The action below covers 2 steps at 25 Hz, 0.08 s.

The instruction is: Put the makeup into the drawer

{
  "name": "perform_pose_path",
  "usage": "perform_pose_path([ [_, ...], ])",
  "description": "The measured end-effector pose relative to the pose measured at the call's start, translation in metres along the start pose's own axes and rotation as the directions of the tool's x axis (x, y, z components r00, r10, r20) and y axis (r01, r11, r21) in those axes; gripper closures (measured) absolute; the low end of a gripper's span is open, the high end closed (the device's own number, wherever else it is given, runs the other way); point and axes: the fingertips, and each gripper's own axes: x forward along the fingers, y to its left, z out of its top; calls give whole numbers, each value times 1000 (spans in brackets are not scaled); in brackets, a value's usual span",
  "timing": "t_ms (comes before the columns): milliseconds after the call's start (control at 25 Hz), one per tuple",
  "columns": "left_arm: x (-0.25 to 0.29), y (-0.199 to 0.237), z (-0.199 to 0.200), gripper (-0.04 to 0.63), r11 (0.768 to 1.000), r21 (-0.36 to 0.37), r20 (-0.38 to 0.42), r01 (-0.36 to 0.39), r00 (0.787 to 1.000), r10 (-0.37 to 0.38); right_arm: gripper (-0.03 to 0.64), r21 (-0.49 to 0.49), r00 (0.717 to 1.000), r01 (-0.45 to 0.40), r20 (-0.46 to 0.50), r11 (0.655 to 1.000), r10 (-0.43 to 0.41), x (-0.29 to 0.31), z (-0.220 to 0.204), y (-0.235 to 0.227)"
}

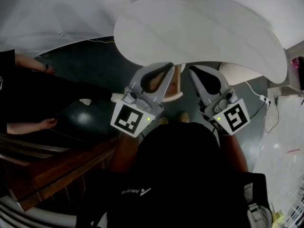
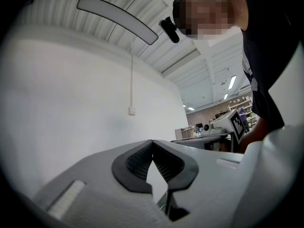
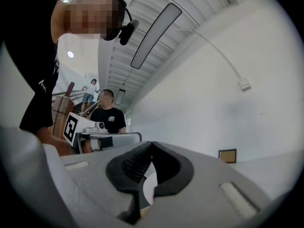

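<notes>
Ahead of the jaw tips, white table (image 1: pixel 199 27); my left gripper (image 1: pixel 167 68) and right gripper (image 1: pixel 194 71) both pinched together, tips touching.

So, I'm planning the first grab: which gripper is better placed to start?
Neither, clearly. The left gripper and right gripper are side by side, jaws shut on nothing, at the white surface's edge. No makeup or drawer shows.

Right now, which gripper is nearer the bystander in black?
Left. The left gripper is on the side toward the bystander; the right gripper is beyond it, farther away.
</notes>
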Motion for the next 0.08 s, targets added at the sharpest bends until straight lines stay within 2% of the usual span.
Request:
perform_pose_path([
  [80,0,0,1,584,1000,1,2,1,1000,-1,614,-2,1000,-1,-1,1000,1,1,0,0],
])
